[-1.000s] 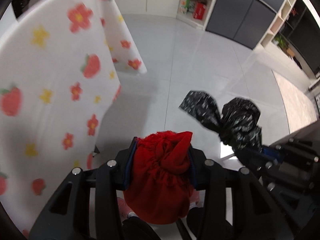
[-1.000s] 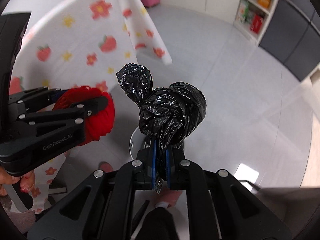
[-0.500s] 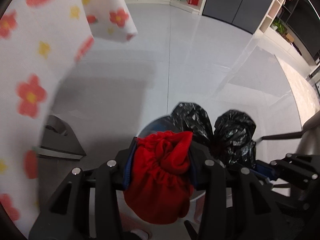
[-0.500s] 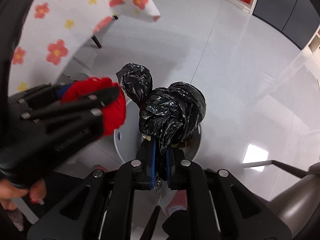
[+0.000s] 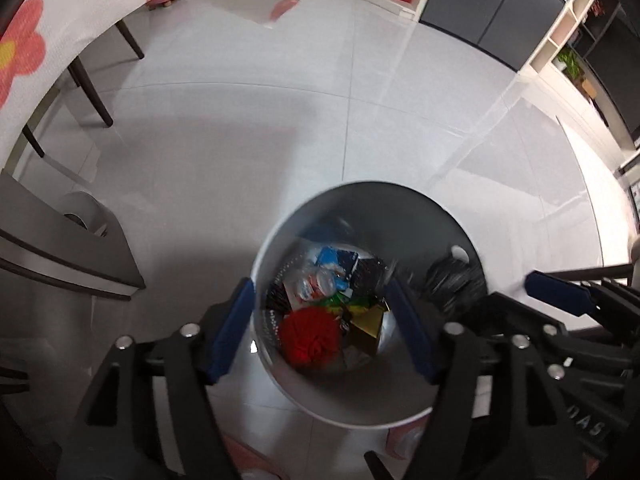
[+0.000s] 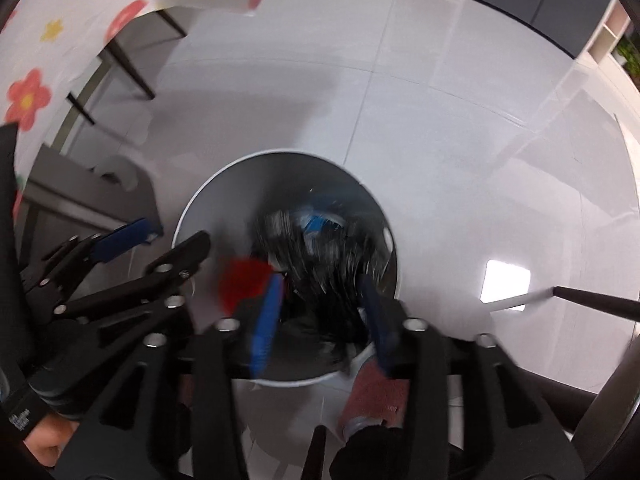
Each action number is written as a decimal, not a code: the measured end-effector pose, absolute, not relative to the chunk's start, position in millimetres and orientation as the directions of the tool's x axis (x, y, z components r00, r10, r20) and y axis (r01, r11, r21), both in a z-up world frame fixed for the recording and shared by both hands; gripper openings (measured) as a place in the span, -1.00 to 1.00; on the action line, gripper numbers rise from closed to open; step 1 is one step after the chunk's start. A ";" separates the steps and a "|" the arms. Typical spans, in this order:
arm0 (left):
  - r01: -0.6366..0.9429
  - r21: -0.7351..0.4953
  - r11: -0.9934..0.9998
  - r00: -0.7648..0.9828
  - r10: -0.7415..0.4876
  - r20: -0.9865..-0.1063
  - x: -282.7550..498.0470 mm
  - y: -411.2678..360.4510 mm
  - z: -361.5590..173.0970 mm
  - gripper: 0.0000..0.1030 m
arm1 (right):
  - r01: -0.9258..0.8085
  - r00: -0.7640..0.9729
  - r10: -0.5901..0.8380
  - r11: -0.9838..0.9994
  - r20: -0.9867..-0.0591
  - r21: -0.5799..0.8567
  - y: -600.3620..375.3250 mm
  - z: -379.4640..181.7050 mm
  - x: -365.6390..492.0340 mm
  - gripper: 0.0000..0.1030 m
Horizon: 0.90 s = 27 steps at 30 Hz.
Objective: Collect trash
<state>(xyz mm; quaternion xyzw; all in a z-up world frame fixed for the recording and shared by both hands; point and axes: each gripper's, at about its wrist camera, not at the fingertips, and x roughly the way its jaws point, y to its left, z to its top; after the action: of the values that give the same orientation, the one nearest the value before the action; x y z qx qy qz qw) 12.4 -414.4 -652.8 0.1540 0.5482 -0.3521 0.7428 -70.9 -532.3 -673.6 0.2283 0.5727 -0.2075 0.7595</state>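
Note:
A round white trash bin [image 5: 276, 240] stands on the floor right below both grippers; it also shows in the right wrist view [image 6: 192, 208]. My left gripper [image 5: 322, 320] is open and empty over the bin. A red bag [image 5: 310, 336] lies inside the bin among wrappers. My right gripper [image 6: 322, 312] is open, and a black bag [image 6: 324, 264], blurred, is in the bin below it. The black bag [image 5: 454, 280] shows at the bin's right wall in the left wrist view. The red bag [image 6: 244, 280] shows blurred in the right wrist view.
A table with a flowered cloth [image 5: 24, 44] and dark legs [image 5: 96, 96] stands at the left. A grey chair seat [image 5: 60, 240] sits left of the bin. Shelves and dark cabinets [image 5: 500, 12] line the far wall. A thin rod [image 6: 592, 300] crosses at right.
Both grippers have opened over the bin. The red bag has dropped from the left gripper and the black bag from the right gripper into the bin.

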 end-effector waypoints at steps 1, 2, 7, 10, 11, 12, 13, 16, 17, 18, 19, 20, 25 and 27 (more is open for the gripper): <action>0.693 -0.156 0.704 0.155 -0.357 -0.921 13.3 -413.5 -654.3 0.43 | 0.572 0.255 -0.058 0.814 -0.965 0.102 -531.4 -674.3 -70.1 0.00; 0.696 -0.152 0.702 0.159 -0.356 -0.921 14.0 -412.8 -656.0 0.43 | 0.564 0.254 -0.064 0.820 -0.965 0.094 -533.3 -673.2 -69.3 0.00; 0.710 -0.125 0.693 0.176 -0.347 -0.921 14.9 -417.3 -652.8 0.44 | 0.521 0.275 -0.073 0.849 -0.959 0.085 -528.0 -662.4 -65.3 0.00; 0.712 -0.107 0.694 0.191 -0.338 -0.922 17.0 -420.7 -637.2 0.44 | 0.494 0.296 -0.091 0.867 -0.951 0.071 -527.7 -644.2 -62.7 0.00; 0.713 -0.101 0.694 0.195 -0.334 -0.922 18.2 -421.8 -630.1 0.44 | 0.490 0.298 -0.092 0.869 -0.950 0.069 -529.0 -637.1 -62.3 0.00; 0.712 -0.096 0.695 0.199 -0.332 -0.922 19.3 -422.9 -621.2 0.44 | 0.487 0.300 -0.089 0.870 -0.950 0.072 -530.6 -628.8 -62.2 0.00; 0.711 -0.093 0.697 0.203 -0.330 -0.922 20.5 -422.9 -609.9 0.44 | 0.485 0.303 -0.087 0.871 -0.949 0.075 -530.9 -622.0 -59.9 0.00; 0.711 -0.087 0.698 0.210 -0.328 -0.921 23.9 -423.7 -572.5 0.44 | 0.473 0.312 -0.090 0.878 -0.946 0.073 -534.5 -586.0 -57.9 0.00; 0.712 -0.080 0.698 0.216 -0.325 -0.921 24.2 -424.0 -559.5 0.47 | 0.469 0.319 -0.092 0.880 -0.943 0.073 -535.4 -570.2 -57.2 0.00; 0.713 -0.073 0.698 0.222 -0.323 -0.920 24.6 -423.9 -542.3 0.48 | 0.466 0.324 -0.096 0.882 -0.941 0.071 -536.1 -559.3 -54.8 0.00; 0.711 -0.072 0.699 0.225 -0.323 -0.919 25.3 -423.2 -528.6 0.50 | 0.461 0.331 -0.099 0.885 -0.939 0.069 -537.3 -542.4 -53.8 0.00; 0.706 -0.076 0.704 0.227 -0.326 -0.918 27.0 -421.8 -513.4 0.52 | 0.455 0.335 -0.100 0.888 -0.937 0.068 -539.0 -526.7 -53.6 0.00; 0.689 -0.078 0.721 0.245 -0.333 -0.910 34.7 -411.3 -433.9 0.62 | 0.431 0.352 -0.107 0.900 -0.930 0.060 -538.5 -446.6 -45.9 0.01; 0.682 -0.070 0.728 0.260 -0.331 -0.907 37.3 -405.7 -403.3 0.63 | 0.423 0.356 -0.112 0.905 -0.928 0.053 -536.4 -416.7 -41.6 0.10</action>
<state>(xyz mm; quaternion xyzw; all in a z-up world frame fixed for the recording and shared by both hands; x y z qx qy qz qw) 37.3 -405.7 -403.3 0.1711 0.5131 -0.3268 0.7750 -41.6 -536.4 -416.7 0.1433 0.5429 -0.1649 0.8109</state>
